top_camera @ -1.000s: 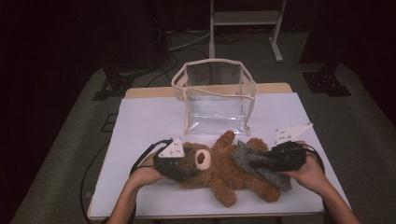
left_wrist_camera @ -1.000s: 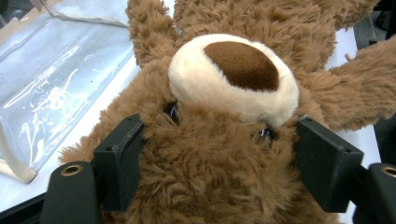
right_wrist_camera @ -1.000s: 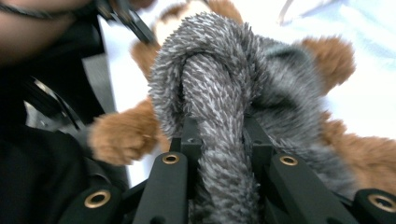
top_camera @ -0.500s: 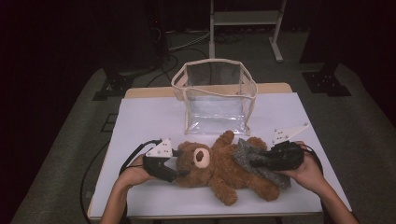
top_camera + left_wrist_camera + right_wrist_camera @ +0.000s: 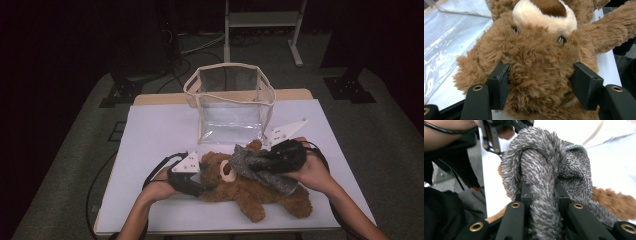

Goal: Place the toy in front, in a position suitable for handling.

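A brown teddy bear lies on its back on the white table, head to the left. My left gripper comes in from the left. Its jaws have just been closing on the bear's head, and both pads now press into the fur around my left gripper. A grey fuzzy cloth is draped over the bear's chest and neck. My right gripper is shut on a bunched fold of this grey cloth, which rises between the fingers of my right gripper.
A clear plastic bag with cream trim stands open-topped behind the bear, mid-table; its wall lies close to the bear's head. Cables trail from both grippers. A metal stand is on the floor beyond the table.
My left gripper drew back to the left, then came in and closed on the bear's head. My right gripper moved left and slightly up with the grey cloth.
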Demonstrator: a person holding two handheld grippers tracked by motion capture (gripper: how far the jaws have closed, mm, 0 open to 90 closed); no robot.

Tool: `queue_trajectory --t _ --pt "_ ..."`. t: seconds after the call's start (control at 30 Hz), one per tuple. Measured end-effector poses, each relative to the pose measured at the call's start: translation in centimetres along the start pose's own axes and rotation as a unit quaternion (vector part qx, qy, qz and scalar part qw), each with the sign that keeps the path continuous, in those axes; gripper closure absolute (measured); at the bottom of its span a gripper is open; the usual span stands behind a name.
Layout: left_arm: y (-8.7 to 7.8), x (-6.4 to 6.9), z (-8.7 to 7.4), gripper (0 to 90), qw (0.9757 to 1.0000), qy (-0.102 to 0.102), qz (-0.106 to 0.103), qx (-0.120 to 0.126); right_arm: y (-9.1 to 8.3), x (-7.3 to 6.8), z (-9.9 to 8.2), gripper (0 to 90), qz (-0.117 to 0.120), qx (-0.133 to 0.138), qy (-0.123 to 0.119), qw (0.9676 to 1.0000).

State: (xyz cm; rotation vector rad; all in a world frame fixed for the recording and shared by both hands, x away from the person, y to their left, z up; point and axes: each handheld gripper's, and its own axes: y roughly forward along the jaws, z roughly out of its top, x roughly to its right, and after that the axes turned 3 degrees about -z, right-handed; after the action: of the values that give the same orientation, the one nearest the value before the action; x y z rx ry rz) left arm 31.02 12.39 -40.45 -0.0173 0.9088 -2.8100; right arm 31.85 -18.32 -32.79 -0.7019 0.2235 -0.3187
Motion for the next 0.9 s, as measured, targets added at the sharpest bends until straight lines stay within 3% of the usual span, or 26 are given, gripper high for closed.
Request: queue_trajectory --t 0.17,0.43,0.47,0.53,0.73,0.9 --pt "0.3 0.2 0.1 37.2 1.0 0.005 0.001 0.0 2.3 1.3 0.8 74.5 0.01 -0.033 0.005 0.9994" --pt "0.6 0.4 0.2 37.6 0.9999 0.014 0.0 -0.005 5.2 3.1 3.2 74.5 0.025 -0.056 0.009 0.9981" --pt "0.6 0.4 0.2 37.6 0.9999 0.016 -0.001 -0.006 6.7 3.8 4.2 74.5 0.032 -0.069 0.013 0.997" --pt "0.6 0.5 0.2 37.6 0.9998 0.017 -0.002 -0.007 7.0 3.9 4.5 74.5 0.034 -0.072 0.014 0.9968" --pt "0.7 0.5 0.1 37.6 0.9997 0.02 -0.006 -0.011 10.2 4.9 5.6 74.3 0.044 -0.087 0.029 0.9948" --pt "0.6 0.3 0.0 36.1 0.9998 0.019 -0.004 -0.004 9.9 5.3 5.1 74.6 0.044 -0.086 0.037 0.9946"
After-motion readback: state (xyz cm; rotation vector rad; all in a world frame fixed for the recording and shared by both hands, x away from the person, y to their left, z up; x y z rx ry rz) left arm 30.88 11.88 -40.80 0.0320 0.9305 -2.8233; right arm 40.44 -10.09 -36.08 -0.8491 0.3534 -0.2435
